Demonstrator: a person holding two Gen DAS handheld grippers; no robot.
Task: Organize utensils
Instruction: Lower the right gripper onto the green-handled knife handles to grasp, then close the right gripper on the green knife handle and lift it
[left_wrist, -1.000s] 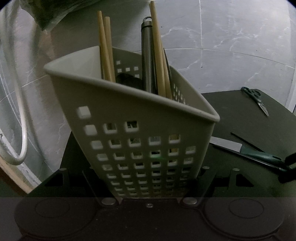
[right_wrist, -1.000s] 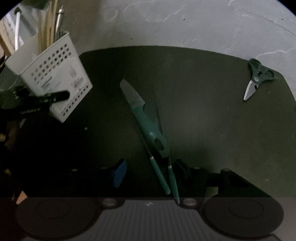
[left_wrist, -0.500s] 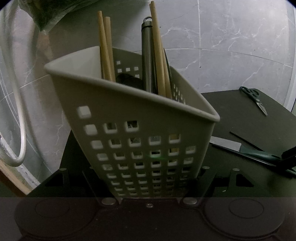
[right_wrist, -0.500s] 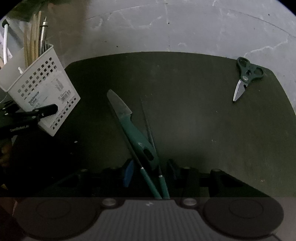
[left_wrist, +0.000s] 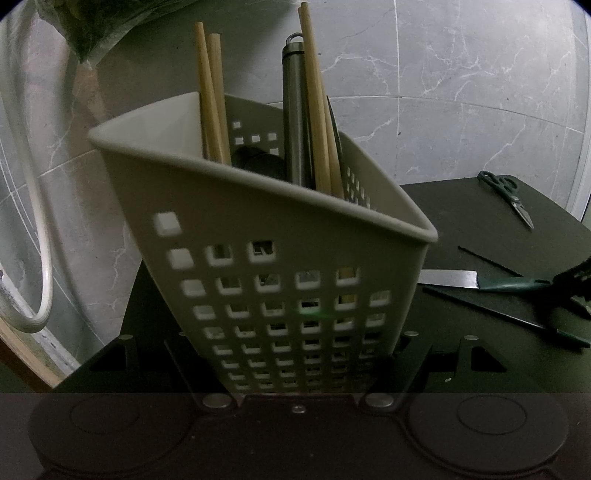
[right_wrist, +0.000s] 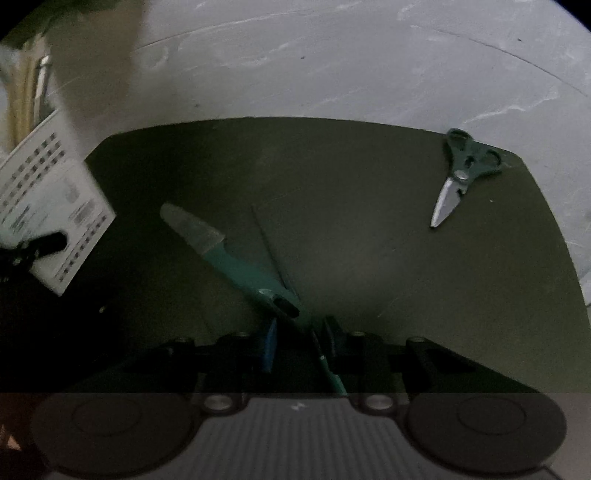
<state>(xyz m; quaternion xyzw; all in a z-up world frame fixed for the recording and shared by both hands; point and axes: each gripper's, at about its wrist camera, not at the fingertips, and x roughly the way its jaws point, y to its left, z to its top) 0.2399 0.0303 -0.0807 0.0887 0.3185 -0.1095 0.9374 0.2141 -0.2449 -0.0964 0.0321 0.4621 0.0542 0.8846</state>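
Two tools are at work over a dark table (right_wrist: 369, 229). The left tool (left_wrist: 299, 373) grips the base of a white perforated utensil holder (left_wrist: 280, 258), held tilted at the table's left edge; wooden chopsticks (left_wrist: 212, 92) and a dark metal handle (left_wrist: 294, 110) stand inside it. The right tool (right_wrist: 297, 343) sits low at the near middle of the table, and its jaws have just been closing around the butt of a green-handled knife (right_wrist: 236, 262) and the green ends of a thin pair of chopsticks (right_wrist: 328, 369). These lie between the jaws, but the view is too dark and blurred to tell whether the pads already press on them. The knife's blade points far-left, toward the holder. Green-handled scissors (right_wrist: 461, 170) lie well apart at the far right corner, blades pointing near.
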